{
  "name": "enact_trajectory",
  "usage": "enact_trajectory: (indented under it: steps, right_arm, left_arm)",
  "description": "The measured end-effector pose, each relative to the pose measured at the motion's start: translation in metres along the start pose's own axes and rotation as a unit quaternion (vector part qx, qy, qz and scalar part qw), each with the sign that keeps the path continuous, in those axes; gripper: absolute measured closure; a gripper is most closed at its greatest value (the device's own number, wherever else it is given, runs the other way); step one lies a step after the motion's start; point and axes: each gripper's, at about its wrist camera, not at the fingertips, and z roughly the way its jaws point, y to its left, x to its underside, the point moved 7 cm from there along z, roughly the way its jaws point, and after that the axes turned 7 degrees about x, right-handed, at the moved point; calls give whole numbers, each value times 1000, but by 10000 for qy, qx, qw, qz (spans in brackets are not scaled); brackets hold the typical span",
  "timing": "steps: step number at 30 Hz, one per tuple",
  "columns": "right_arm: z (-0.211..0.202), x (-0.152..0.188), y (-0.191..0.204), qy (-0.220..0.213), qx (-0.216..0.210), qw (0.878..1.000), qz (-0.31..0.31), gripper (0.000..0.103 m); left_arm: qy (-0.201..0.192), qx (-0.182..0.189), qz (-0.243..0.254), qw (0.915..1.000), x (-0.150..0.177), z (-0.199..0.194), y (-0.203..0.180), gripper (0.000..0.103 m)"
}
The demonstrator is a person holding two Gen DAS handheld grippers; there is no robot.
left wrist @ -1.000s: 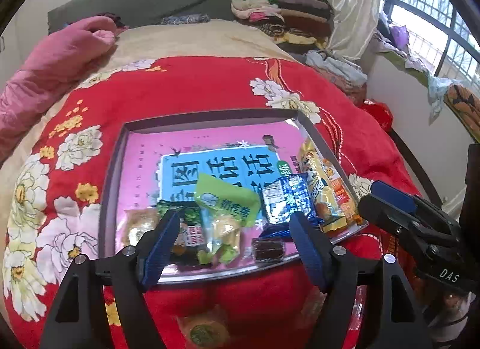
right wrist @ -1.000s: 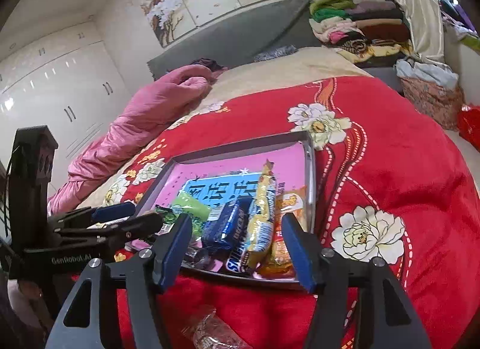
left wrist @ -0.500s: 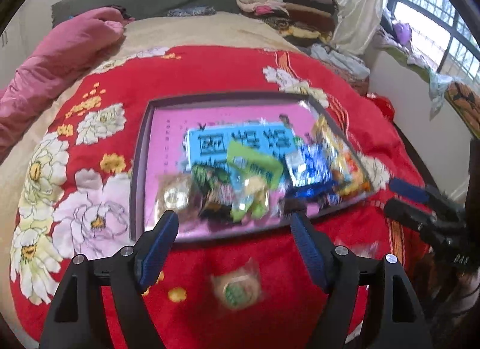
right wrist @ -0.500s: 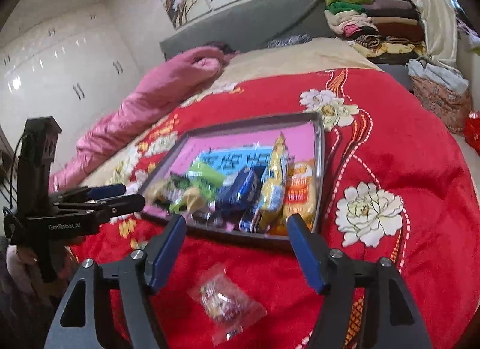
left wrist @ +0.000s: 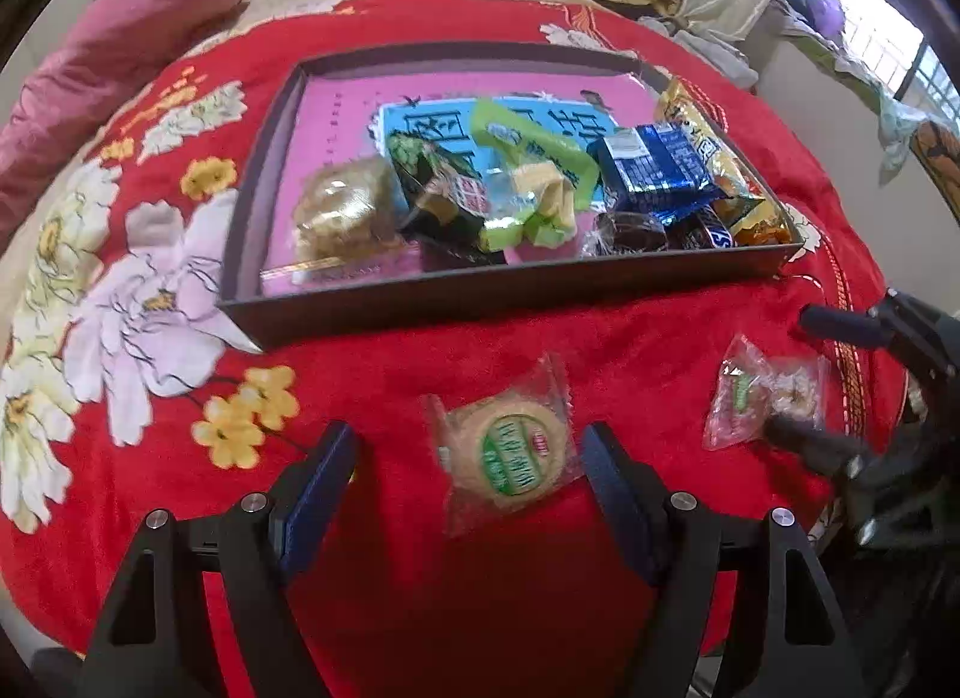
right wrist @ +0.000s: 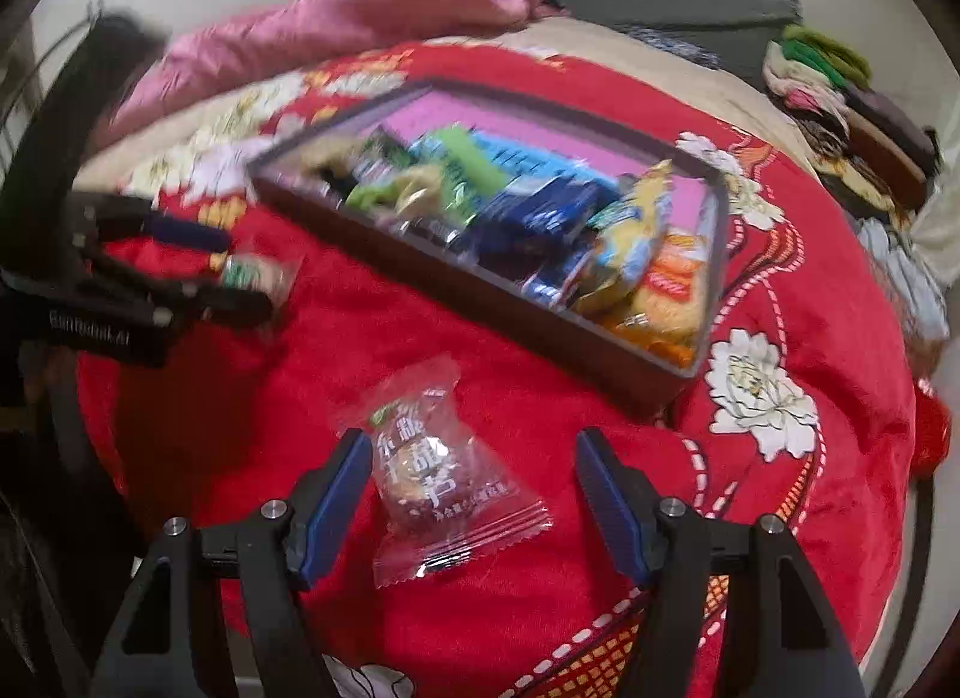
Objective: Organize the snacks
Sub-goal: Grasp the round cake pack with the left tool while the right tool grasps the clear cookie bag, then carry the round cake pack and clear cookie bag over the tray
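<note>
A dark tray [left wrist: 480,296] with a pink bottom holds several wrapped snacks and lies on the red flowered blanket; it also shows in the right wrist view [right wrist: 540,332]. My left gripper [left wrist: 468,488] is open, its fingers either side of a round green-labelled cake packet [left wrist: 510,452] lying on the blanket. My right gripper [right wrist: 471,494] is open around a clear packet with a brown sweet [right wrist: 438,470], which also shows in the left wrist view [left wrist: 762,398]. The green-labelled packet appears blurred between the left gripper's fingers in the right wrist view [right wrist: 252,275].
A pink quilt [left wrist: 108,50] lies at the far left of the bed. Folded clothes [right wrist: 840,92] are piled at the far right. The blanket's front edge [left wrist: 420,656] drops off just below both grippers. The right gripper [left wrist: 840,392] shows in the left wrist view.
Both grippers have pulled back from the tray and dropped toward the blanket's near edge. Each now brackets a loose packet in front of the tray.
</note>
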Motion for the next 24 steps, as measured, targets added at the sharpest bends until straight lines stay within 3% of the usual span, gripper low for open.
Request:
enact_trajectory:
  steps: [2, 5, 8, 9, 11, 17, 24]
  right_arm:
    - [5, 4, 7, 55, 132, 9995, -264, 33]
    - [12, 10, 16, 130, 155, 9984, -527, 53]
    - [14, 8, 19, 119, 95, 9987, -486, 58]
    - [13, 7, 18, 106, 5, 9992, -386, 59]
    - [9, 4, 16, 83, -325, 9994, -58, 63]
    - [-17, -11, 1, -425, -1257, 9870, 909, 63]
    - [-47, -34, -29, -1216, -1456, 9683, 1625, 63]
  left_arm:
    - [34, -55, 26, 10000, 2, 4, -2, 25]
    - [69, -26, -33, 10000, 7, 10, -3, 24]
    - [21, 71, -210, 9998, 6, 9, 0, 27]
    - [8, 108, -237, 9997, 6, 9, 1, 31]
    - [-54, 182, -262, 9995, 4, 7, 1, 58]
    - [-95, 369, -326, 9987, 2, 2, 1, 60]
    - [-588, 450, -378, 9965, -19, -39, 0, 61]
